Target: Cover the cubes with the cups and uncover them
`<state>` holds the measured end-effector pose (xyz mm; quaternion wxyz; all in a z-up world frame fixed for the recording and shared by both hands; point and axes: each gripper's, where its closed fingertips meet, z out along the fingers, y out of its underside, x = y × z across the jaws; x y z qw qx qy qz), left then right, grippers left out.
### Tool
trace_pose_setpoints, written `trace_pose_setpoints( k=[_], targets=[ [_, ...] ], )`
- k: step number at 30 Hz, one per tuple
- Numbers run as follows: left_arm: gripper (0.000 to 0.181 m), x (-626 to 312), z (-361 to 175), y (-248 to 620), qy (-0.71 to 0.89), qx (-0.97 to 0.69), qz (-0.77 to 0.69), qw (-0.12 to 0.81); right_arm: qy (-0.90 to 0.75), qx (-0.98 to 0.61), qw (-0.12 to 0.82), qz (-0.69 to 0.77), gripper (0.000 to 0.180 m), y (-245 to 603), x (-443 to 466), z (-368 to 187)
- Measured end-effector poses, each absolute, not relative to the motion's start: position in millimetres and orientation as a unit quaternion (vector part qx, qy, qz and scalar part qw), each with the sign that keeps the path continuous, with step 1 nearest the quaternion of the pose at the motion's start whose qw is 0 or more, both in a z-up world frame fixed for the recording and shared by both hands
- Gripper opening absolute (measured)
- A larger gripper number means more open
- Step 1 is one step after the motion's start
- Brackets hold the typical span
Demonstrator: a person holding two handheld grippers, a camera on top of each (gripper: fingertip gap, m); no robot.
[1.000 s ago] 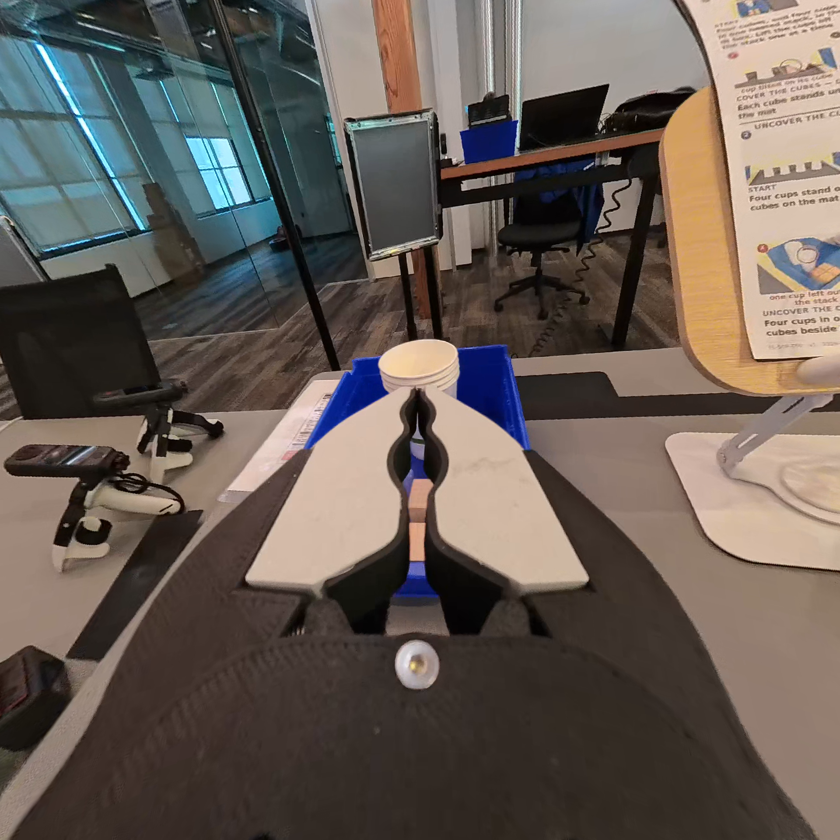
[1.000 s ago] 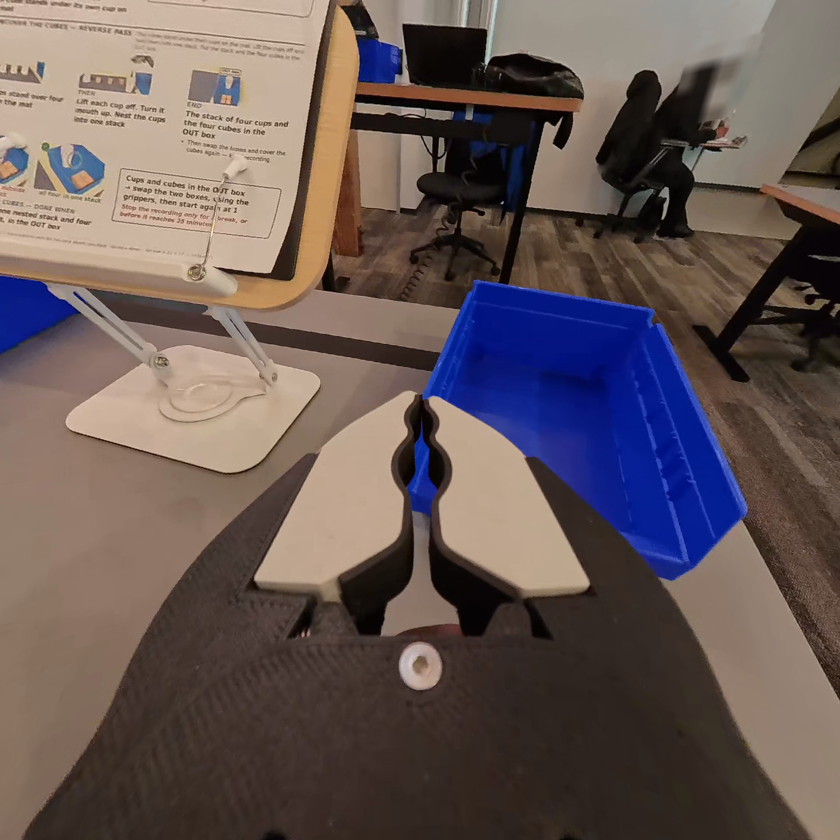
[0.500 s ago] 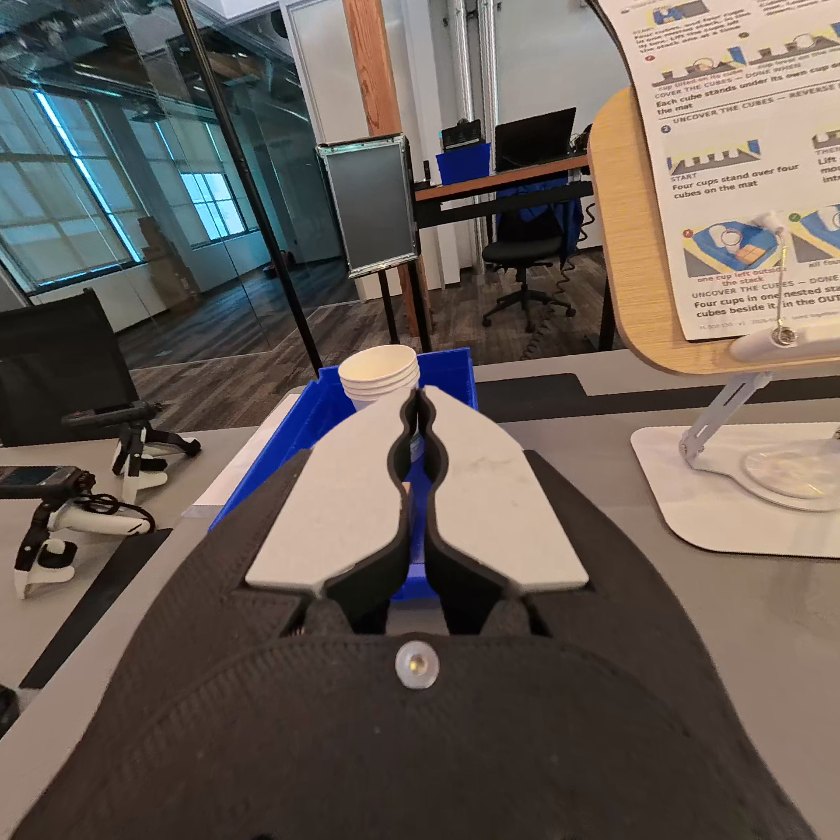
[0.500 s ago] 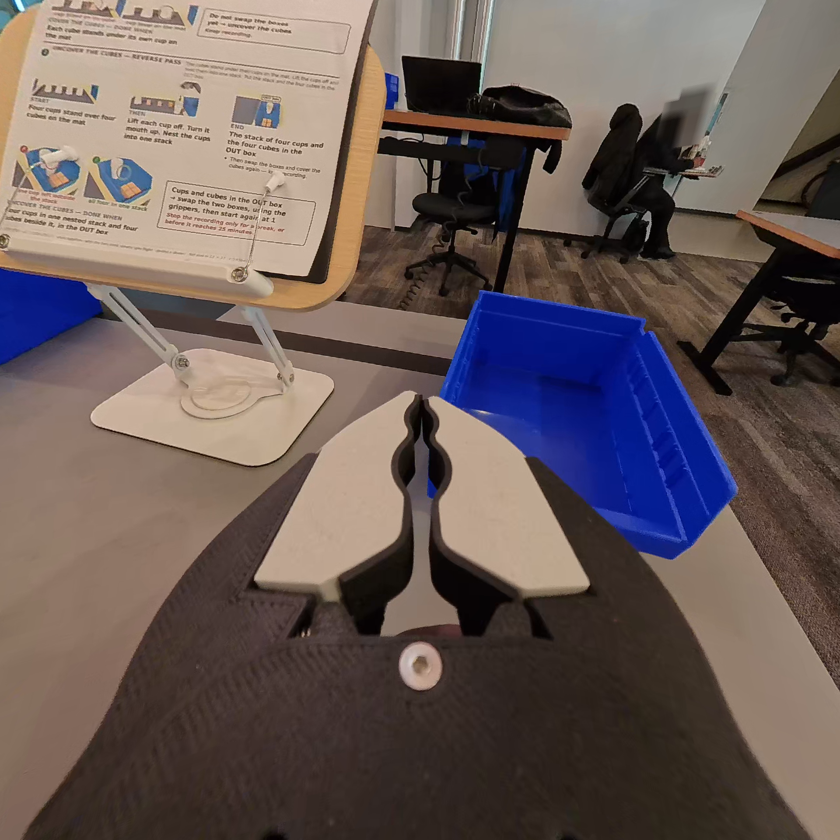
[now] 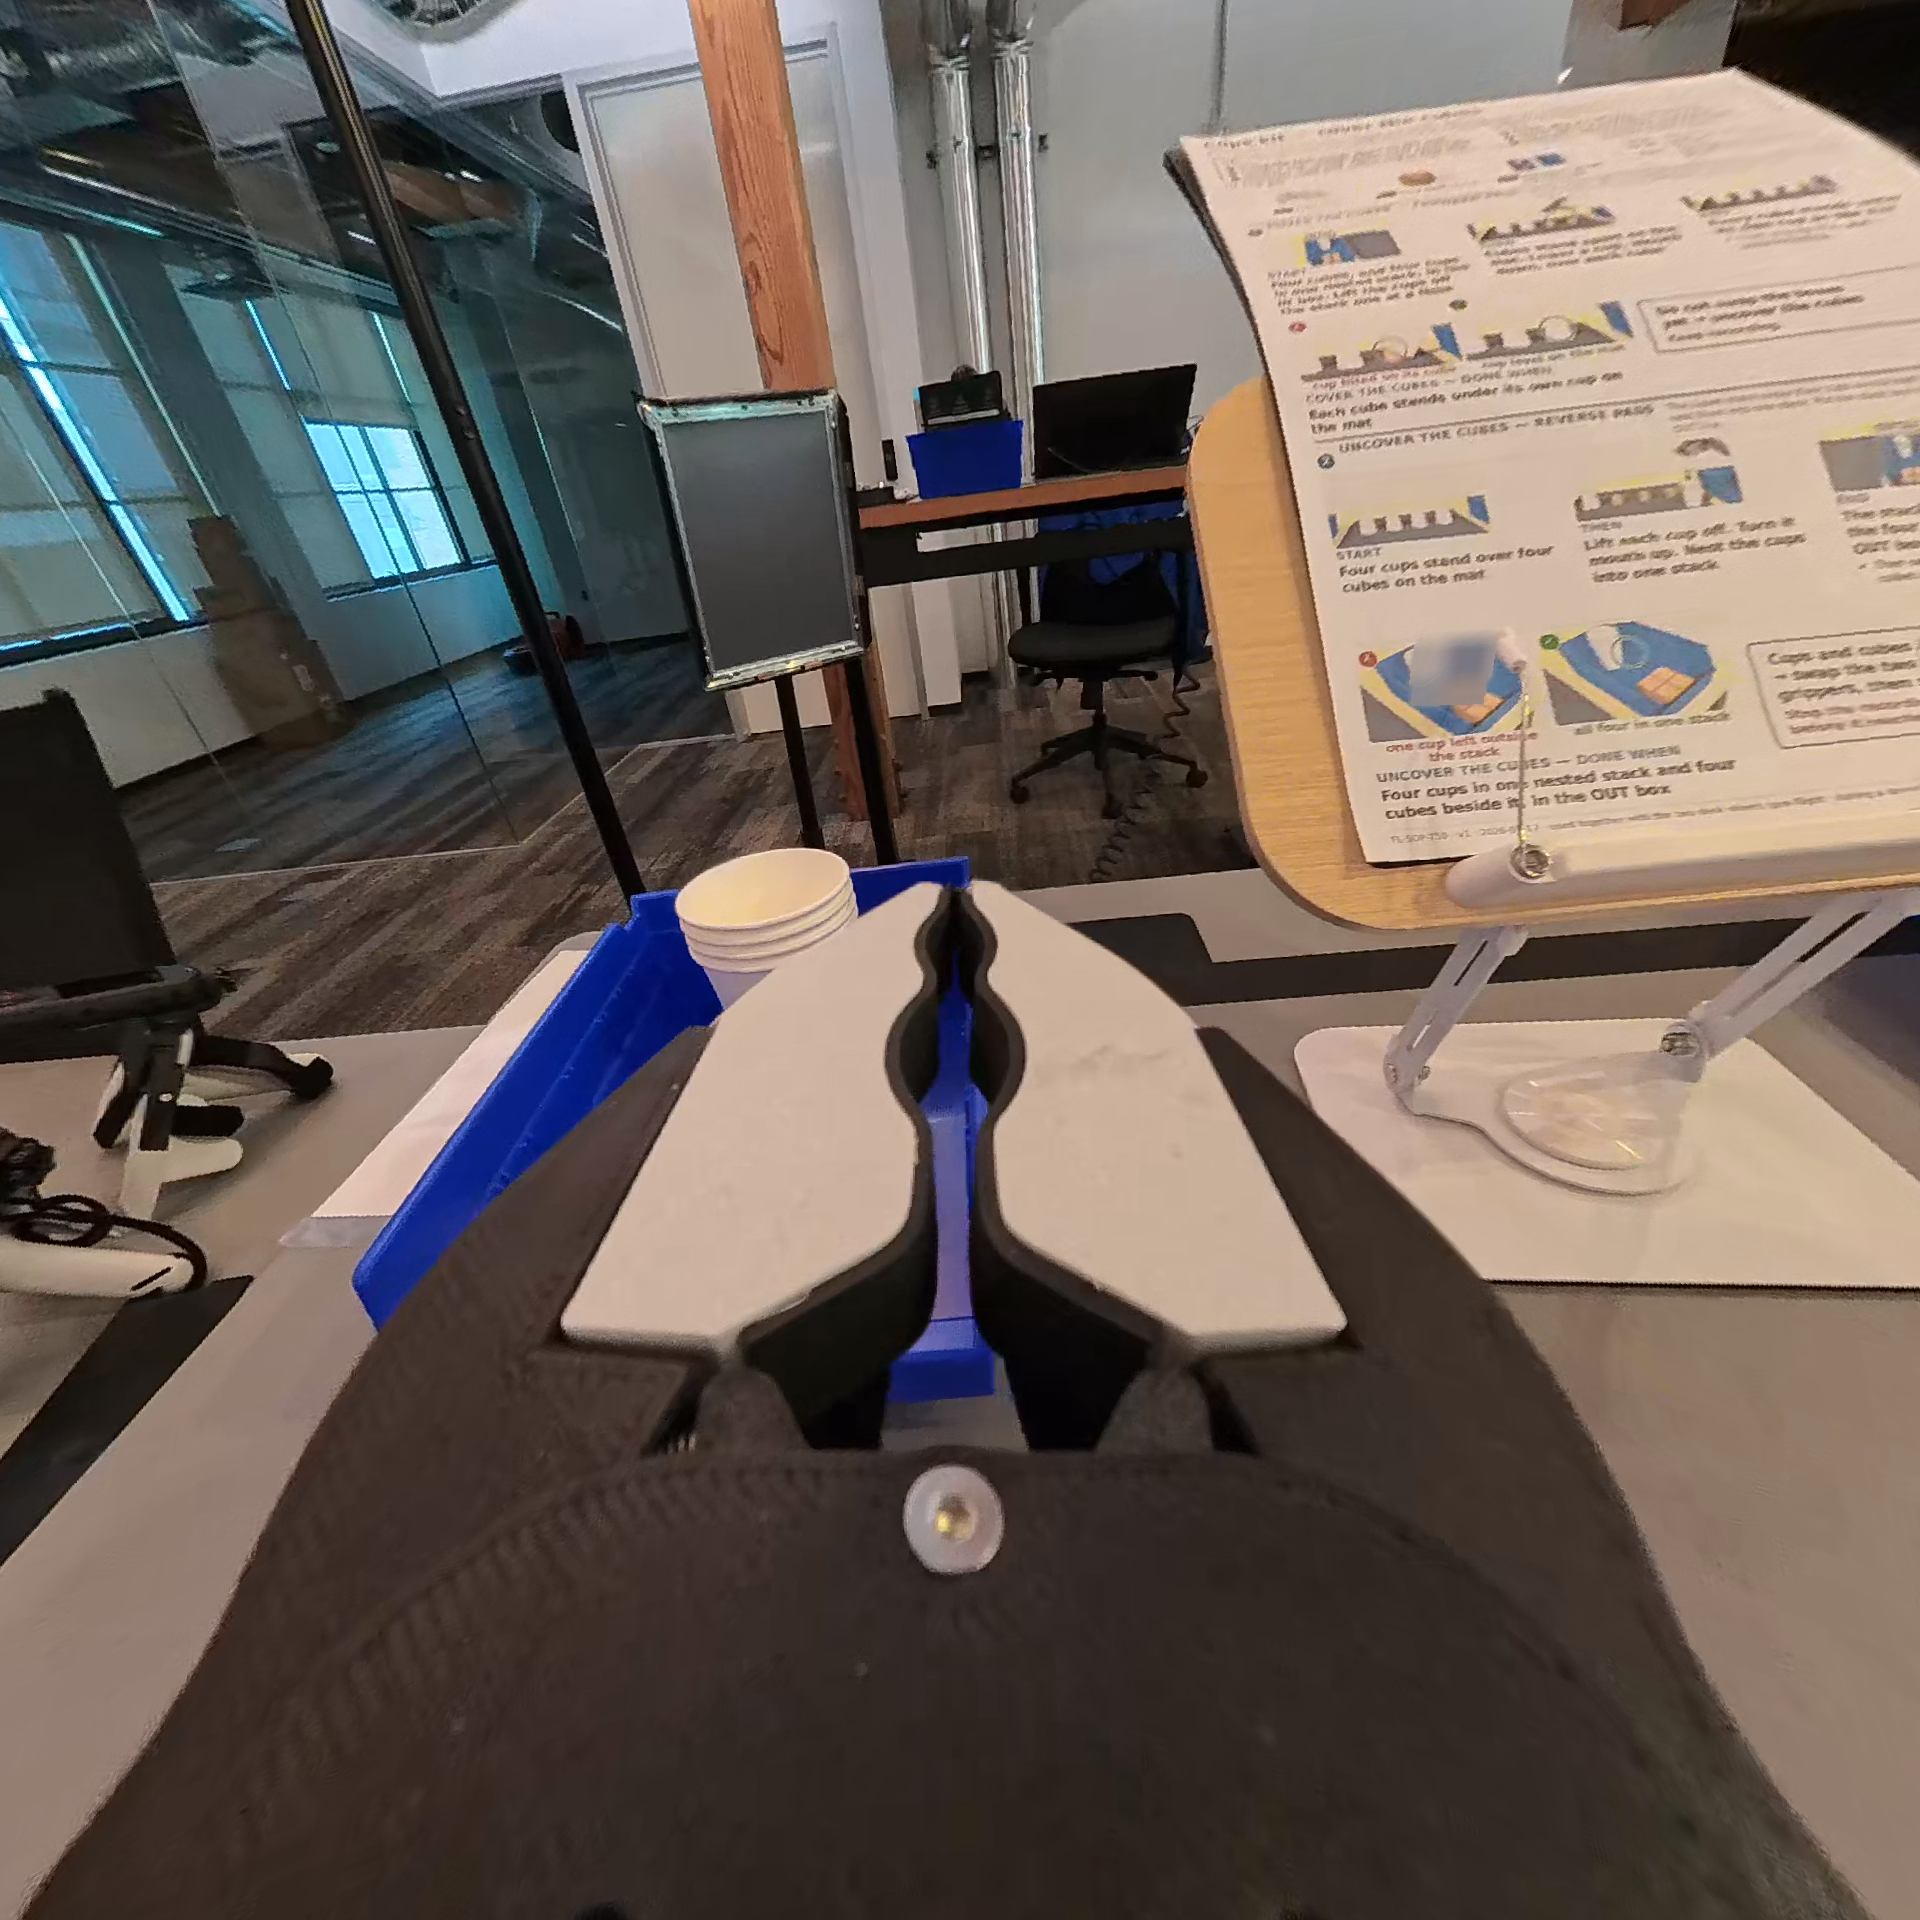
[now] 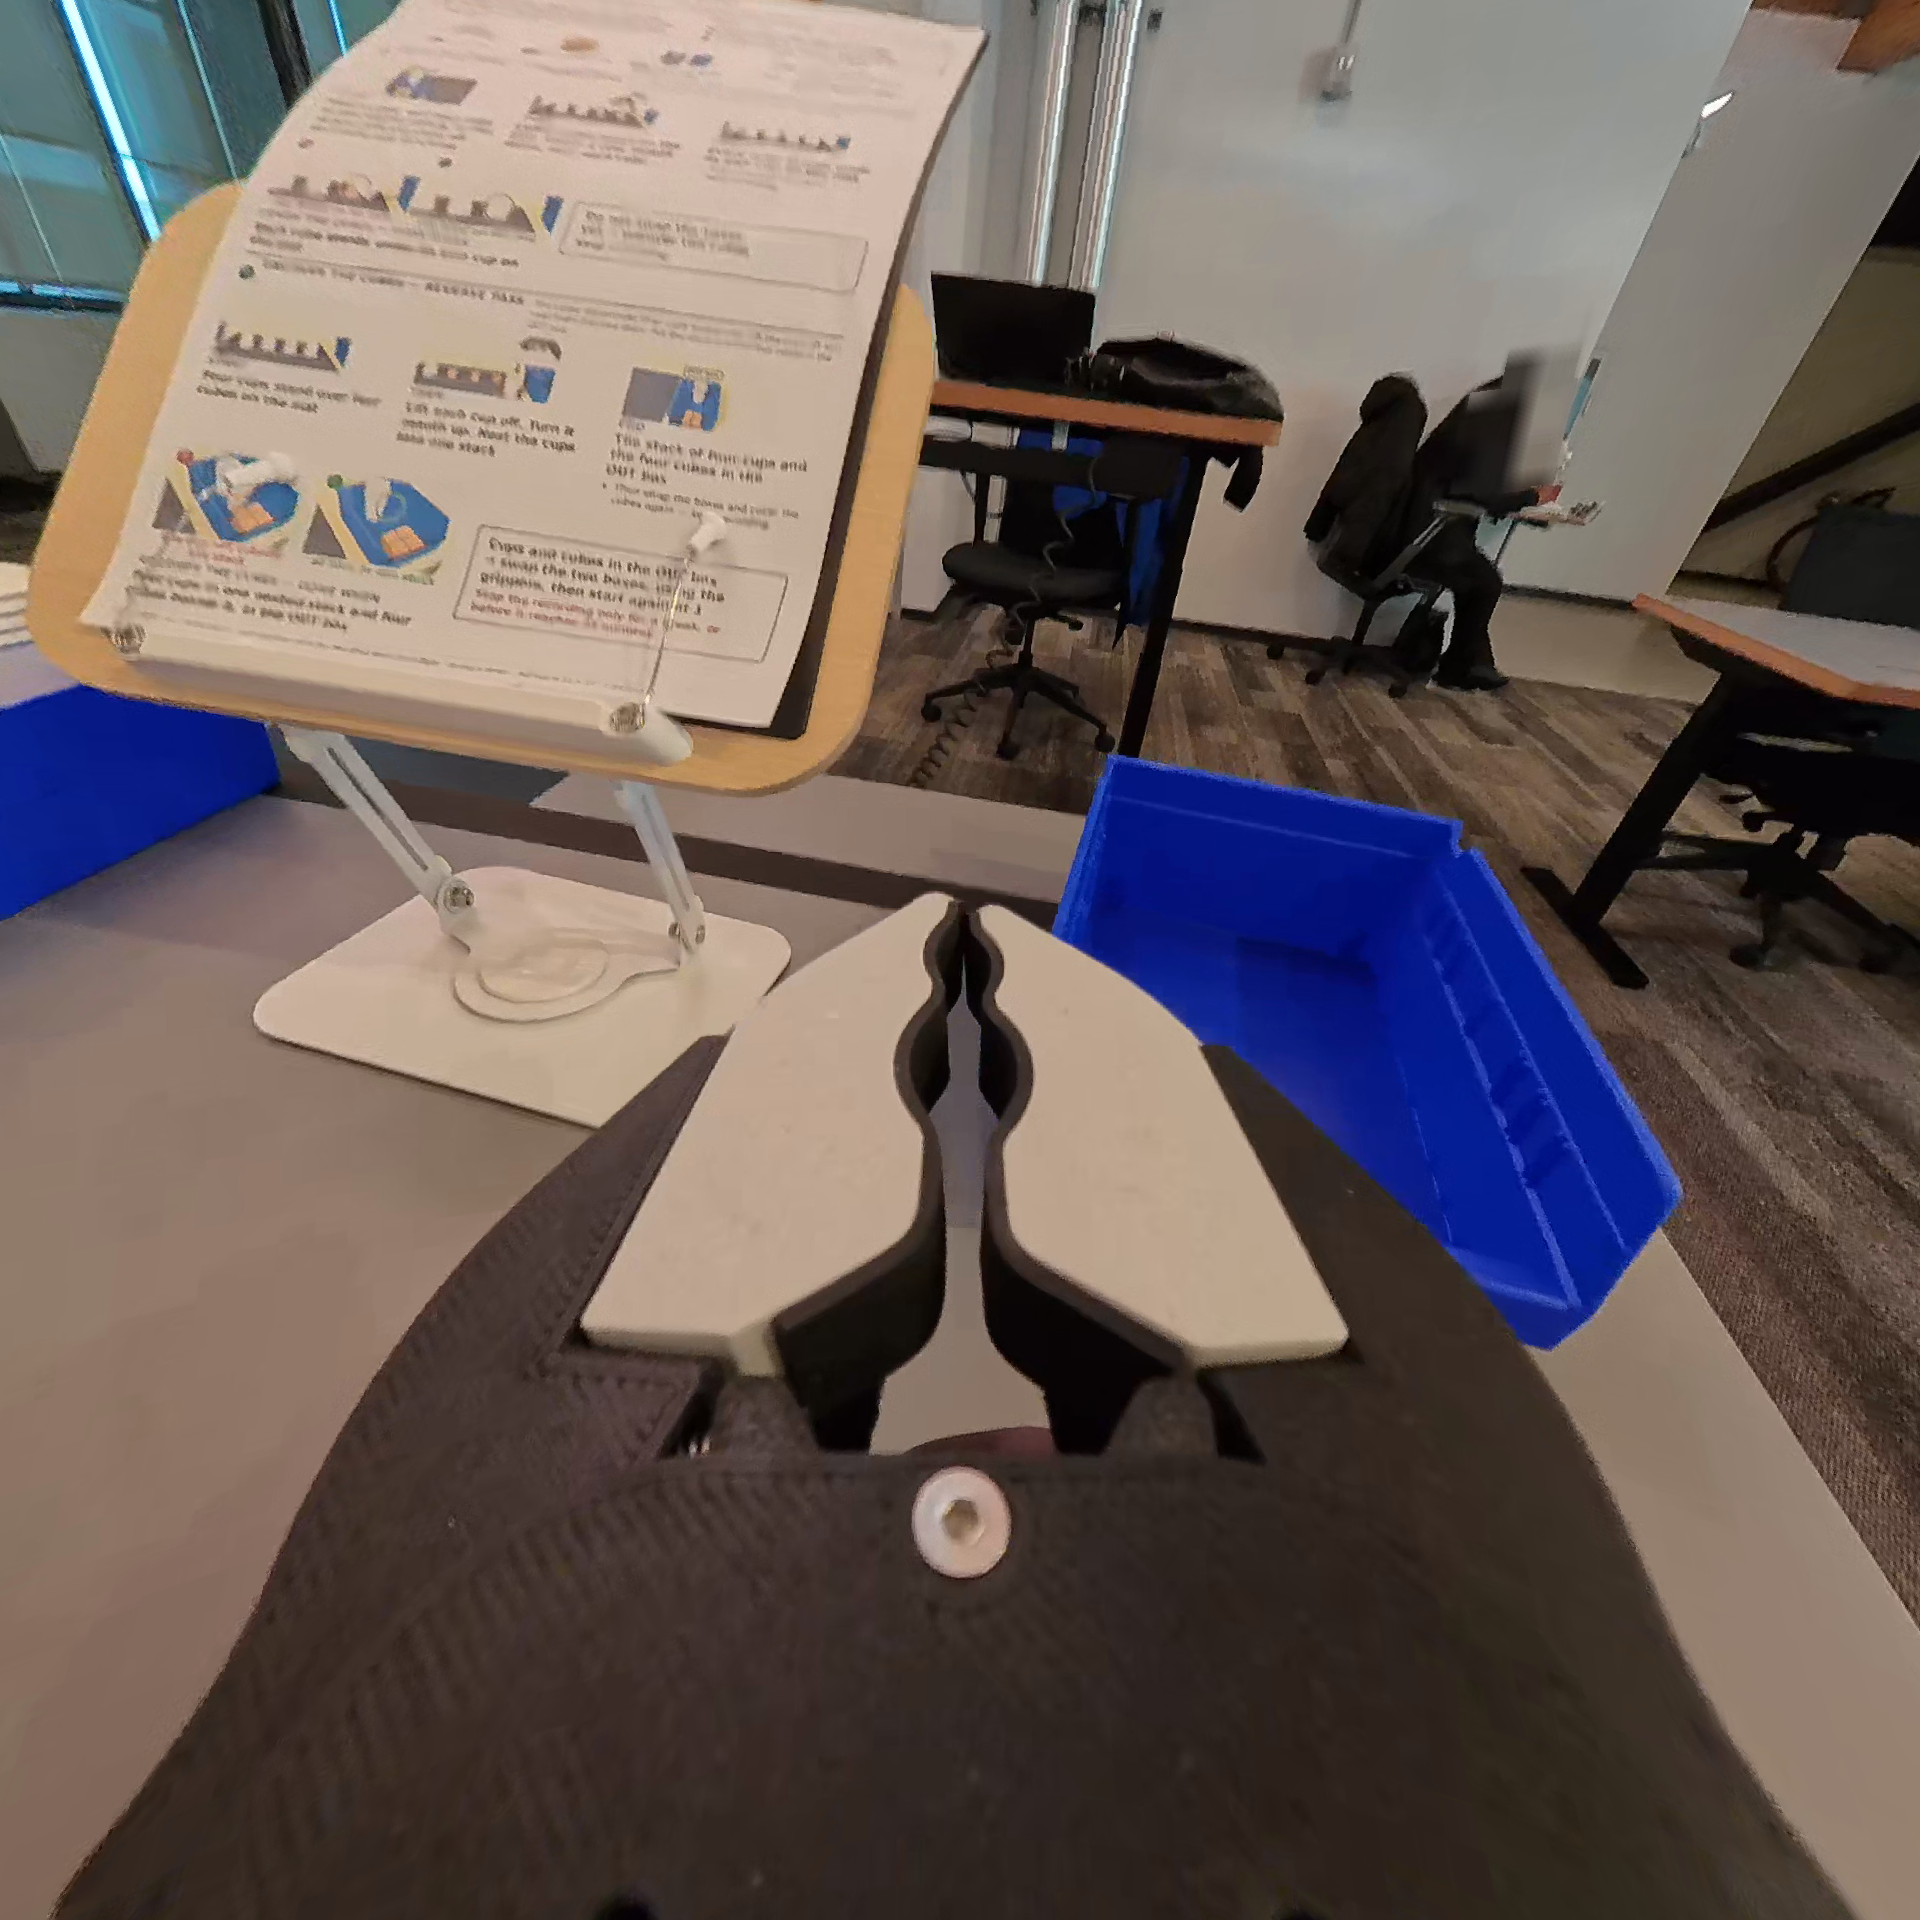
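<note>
Your left hand-held gripper (image 5: 954, 920) has its fingers pressed together on nothing, above the grey counter (image 5: 1662, 1455). Just beyond its tips sits a blue bin (image 5: 540, 1101), with the nested stack of white cups (image 5: 767, 914) standing at the bin's far end, left of the tips. No cubes show. Your right hand-held gripper (image 6: 961, 914) is likewise closed and empty; ahead and to its right lies a second blue bin (image 6: 1455, 1029), and ahead to its left a stand holding an instruction sheet (image 6: 520, 343).

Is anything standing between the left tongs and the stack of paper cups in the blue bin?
Nothing visible does. The left tongs, shut and empty, sit above the blue bin; the stack of paper cups stands just left of their tips.
</note>
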<state>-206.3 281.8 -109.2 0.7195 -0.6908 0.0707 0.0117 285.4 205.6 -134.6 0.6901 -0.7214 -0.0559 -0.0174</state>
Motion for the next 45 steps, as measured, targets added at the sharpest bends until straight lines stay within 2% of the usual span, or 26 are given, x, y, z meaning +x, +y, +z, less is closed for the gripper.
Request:
trace_pose_setpoints(
  k=[9, 10, 12, 13, 14, 17, 21, 23, 27, 31, 32, 34, 36, 37, 45],
  targets=[
    [0.000, -180.9, -100.3, 263.5, 0.091, -0.680, -0.010, 0.727, -0.064, -0.687, 0.724, -0.007, 0.000, 206.5, 266.9, -117.7],
    [0.000, -177.7, -101.2, 262.3, 0.095, -0.680, -0.011, 0.726, -0.067, -0.687, 0.723, -0.009, 0.006, 206.9, 265.0, -117.8],
    [0.000, -166.0, -103.4, 260.4, 0.107, -0.682, -0.025, 0.723, -0.083, -0.700, 0.709, 0.011, 0.049, 210.4, 253.3, -121.5],
    [0.016, -158.2, -105.5, 260.9, 0.113, -0.686, -0.030, 0.718, -0.096, -0.709, 0.698, 0.024, 0.074, 212.4, 244.7, -123.9],
    [0.037, -151.6, -107.0, 261.6, 0.114, -0.689, -0.027, 0.715, -0.112, -0.717, 0.688, 0.029, 0.088, 213.1, 234.9, -125.6],
    [0.067, -121.9, -115.8, 264.8, 0.153, -0.699, 0.013, 0.698, -0.194, -0.699, 0.686, 0.057, 0.098, 200.3, 185.7, -115.7],
    [0.076, -81.4, -128.9, 267.6, 0.226, -0.694, 0.080, 0.679, -0.290, -0.669, 0.679, 0.083, 0.115, 173.0, 112.9, -97.2],
    [0.083, -69.4, -136.3, 270.4, 0.246, -0.695, 0.096, 0.668, -0.320, -0.652, 0.682, 0.095, 0.118, 159.9, 85.9, -87.5],
    [0.085, -59.2, -145.9, 276.2, 0.273, -0.694, 0.146, 0.650, -0.359, -0.629, 0.683, 0.098, 0.122, 144.4, 47.6, -77.2],
    [0.096, -51.3, -153.5, 281.1, 0.271, -0.711, 0.109, 0.640, -0.405, -0.606, 0.679, 0.082, 0.134, 139.6, 22.7, -78.8],
    [0.097, -49.4, -154.8, 281.3, 0.273, -0.715, 0.097, 0.636, -0.434, -0.588, 0.677, 0.084, 0.134, 132.7, 14.4, -80.6],
    [0.095, -43.5, -160.3, 281.4, 0.293, -0.725, 0.077, 0.619, -0.523, -0.549, 0.645, 0.098, 0.121, 108.3, -6.3, -95.8],
    [0.097, -42.6, -165.2, 284.5, 0.306, -0.732, 0.079, 0.603, -0.624, -0.494, 0.601, 0.073, 0.125, 79.2, -22.8, -119.9],
    [0.096, -43.0, -164.9, 286.0, 0.310, -0.729, 0.083, 0.604, -0.675, -0.468, 0.568, 0.065, 0.097, 63.0, -27.5, -135.4],
    [0.089, -23.8, -175.1, 282.6, 0.376, -0.713, 0.121, 0.579, -0.838, -0.359, 0.409, -0.038, 0.068, 15.9, -55.0, -196.7]
  ],
)
